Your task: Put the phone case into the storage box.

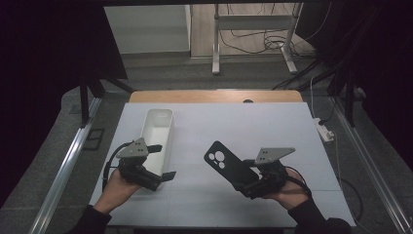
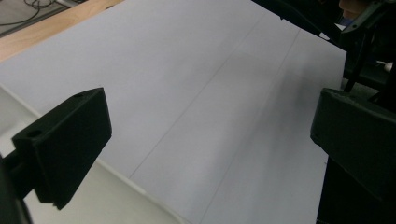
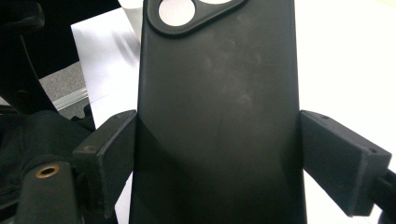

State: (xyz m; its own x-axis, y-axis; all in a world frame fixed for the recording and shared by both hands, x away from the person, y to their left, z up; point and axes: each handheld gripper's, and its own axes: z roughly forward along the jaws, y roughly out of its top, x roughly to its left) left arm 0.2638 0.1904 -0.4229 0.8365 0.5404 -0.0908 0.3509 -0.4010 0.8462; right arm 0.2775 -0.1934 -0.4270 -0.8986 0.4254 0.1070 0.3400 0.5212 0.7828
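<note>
A black phone case [image 1: 225, 162] with round camera cut-outs is held tilted above the white table cover [image 1: 243, 126]. My right gripper [image 1: 247, 181] is shut on its lower end. In the right gripper view the case [image 3: 219, 93] stands between the two pads, which press on its long edges, and the right gripper [image 3: 224, 156] clamps it across its width. My left gripper [image 1: 163, 162] is open, held over the near end of a long white tray [image 1: 158, 122]. Between its wide-apart jaws, the left gripper [image 2: 210, 126] has only the table cover, with the tray's rim [image 2: 116, 175] at lower left.
A wooden table edge [image 1: 214, 96] shows beyond the cover. A white power strip [image 1: 325, 130] lies off the table's right side. Metal stand legs [image 1: 216, 48] and cables sit on the floor behind. Dark curtains flank both sides.
</note>
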